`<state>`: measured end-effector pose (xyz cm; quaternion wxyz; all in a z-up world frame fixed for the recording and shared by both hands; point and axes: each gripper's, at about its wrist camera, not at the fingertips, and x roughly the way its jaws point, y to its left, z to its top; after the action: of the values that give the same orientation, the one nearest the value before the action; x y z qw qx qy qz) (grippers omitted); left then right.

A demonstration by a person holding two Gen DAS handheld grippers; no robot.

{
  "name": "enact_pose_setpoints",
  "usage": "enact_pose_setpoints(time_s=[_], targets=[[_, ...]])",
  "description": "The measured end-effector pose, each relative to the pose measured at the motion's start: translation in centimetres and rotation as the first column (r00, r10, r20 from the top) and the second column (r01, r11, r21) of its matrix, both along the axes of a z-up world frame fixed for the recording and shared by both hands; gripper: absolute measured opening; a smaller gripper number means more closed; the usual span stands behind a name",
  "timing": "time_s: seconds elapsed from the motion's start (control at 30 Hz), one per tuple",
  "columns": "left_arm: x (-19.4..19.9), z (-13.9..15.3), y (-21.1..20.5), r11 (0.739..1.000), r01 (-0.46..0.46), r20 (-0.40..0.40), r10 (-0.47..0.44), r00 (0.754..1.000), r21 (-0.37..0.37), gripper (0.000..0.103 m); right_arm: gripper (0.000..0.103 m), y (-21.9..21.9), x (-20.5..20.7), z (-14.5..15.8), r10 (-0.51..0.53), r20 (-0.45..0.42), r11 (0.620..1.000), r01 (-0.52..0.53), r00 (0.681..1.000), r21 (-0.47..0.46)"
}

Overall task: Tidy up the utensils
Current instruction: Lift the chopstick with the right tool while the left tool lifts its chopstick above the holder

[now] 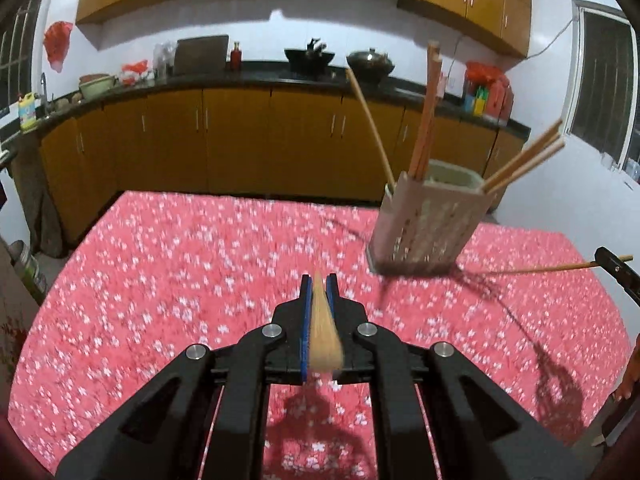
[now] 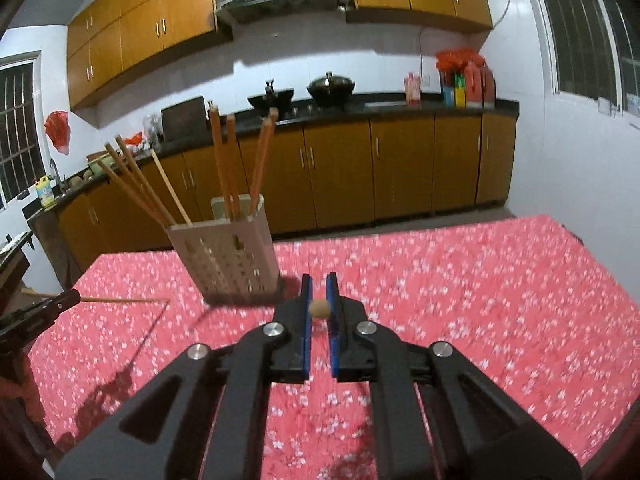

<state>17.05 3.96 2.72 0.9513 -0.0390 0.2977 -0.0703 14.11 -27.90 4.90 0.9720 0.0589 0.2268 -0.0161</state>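
Left wrist view: left gripper [image 1: 319,280] clamps a pale wooden chopstick [image 1: 325,336] above the red floral tablecloth [image 1: 160,280], beige perforated holder [image 1: 428,224] standing ahead-right with more chopsticks; right wrist view: right gripper [image 2: 319,280] pinches a second chopstick [image 2: 319,308] end-on, holder [image 2: 230,260] ahead-left.

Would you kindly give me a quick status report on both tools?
Left tool and right tool each shut on a chopstick. Holder upright on table. Nothing in the way.
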Motion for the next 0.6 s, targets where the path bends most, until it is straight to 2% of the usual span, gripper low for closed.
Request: enact_pose_setpoints(time_s=[0.37,0.6], targets=[[0.3,2.9,0.0,1.000,0.011,0.067,-0.011,0.998,0.009,0.007,0.008,0.1,0.1,2.4,0.027,0.061,1.000,-0.026,0.998,-0.014],[0.0,5.9,-1.1,0.998,0.057,0.123,-0.055,0.991,-0.011,0.007,0.008,1.2,-0.4,6.0,0.118,0.135,0.991,-0.126,0.984,0.045]])
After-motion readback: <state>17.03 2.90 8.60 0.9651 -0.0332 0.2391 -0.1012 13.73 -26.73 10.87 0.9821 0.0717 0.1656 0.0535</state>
